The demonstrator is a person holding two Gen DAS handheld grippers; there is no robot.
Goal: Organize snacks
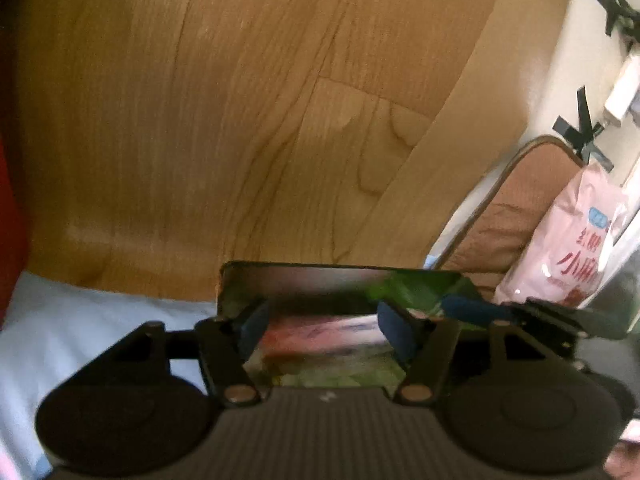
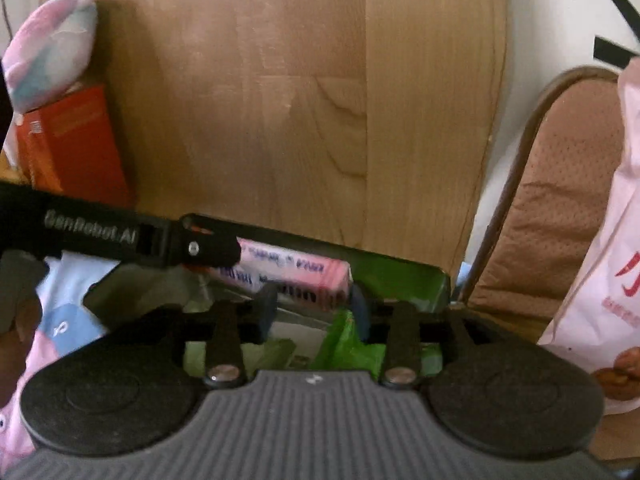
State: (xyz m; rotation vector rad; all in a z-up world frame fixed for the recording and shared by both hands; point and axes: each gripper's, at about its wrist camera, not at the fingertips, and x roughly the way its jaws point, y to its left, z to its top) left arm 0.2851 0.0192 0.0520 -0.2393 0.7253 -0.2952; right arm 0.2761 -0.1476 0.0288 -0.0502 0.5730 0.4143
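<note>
1. While both cameras look down into the dark tray with its shiny green inner wall, I see a pink rectangular snack bar with dark print lying across it, beside crinkled green wrappers.
2. My right hand-held gripper has its blue padded fingers partly open just in front of the pink bar; I cannot tell whether either pad touches it, and nothing is clamped between them.
3. My left hand-held gripper is spread wide over the same tray, its pads apart above blurred pink and green packets; it holds nothing that I can make out.
4. In the right view, the left tool's black arm crosses the tray's left rim.
5. Behind the tray stands a smooth wood-grain board, flat and glossy, which closes off the far side.
6. To the right sits a brown perforated cushion with piped edging, and a glossy pink snack bag with red lettering leans against it.
7. At the left are an orange carton and a soft pastel pillow-shaped pack resting on its top.
8. Light blue cloth lies under the tray's near left side.
</note>
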